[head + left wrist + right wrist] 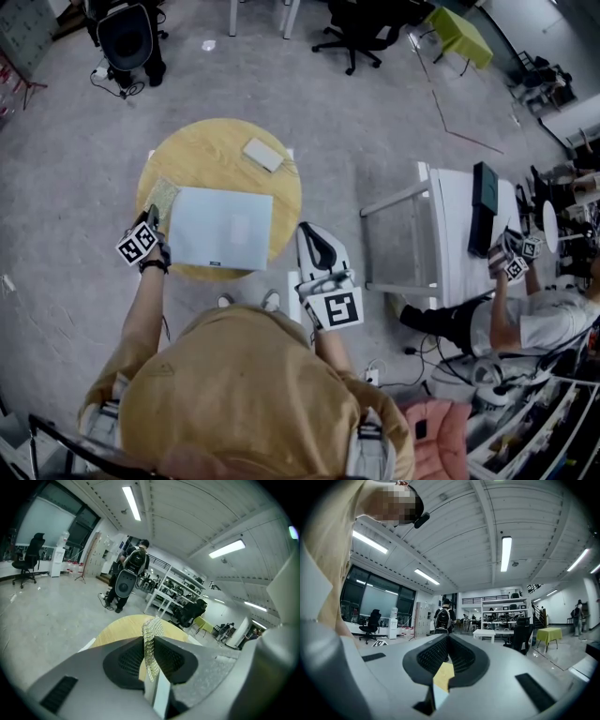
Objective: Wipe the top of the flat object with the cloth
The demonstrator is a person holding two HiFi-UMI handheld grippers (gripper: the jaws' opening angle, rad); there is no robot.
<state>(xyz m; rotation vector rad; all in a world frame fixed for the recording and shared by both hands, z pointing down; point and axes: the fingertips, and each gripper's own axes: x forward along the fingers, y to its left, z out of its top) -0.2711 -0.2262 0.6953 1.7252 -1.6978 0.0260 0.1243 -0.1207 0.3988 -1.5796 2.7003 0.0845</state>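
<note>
A closed silver laptop (221,228), the flat object, lies on the round wooden table (202,145), at its near side. A pale green textured cloth (164,194) rests on the table just left of the laptop. My left gripper (152,216) is shut on the cloth's near end; in the left gripper view the cloth (150,641) stands pinched between the dark pads of the left gripper (149,660). My right gripper (315,236) hovers off the table's right edge, beside the laptop's near right corner. In its own view the right gripper (448,641) is shut with nothing held.
A small white flat box (262,154) lies at the table's far side. A white chair frame (401,234) stands to the right. Beyond it, a white table (464,234) has a seated person (525,319). An office chair (361,33) stands far back.
</note>
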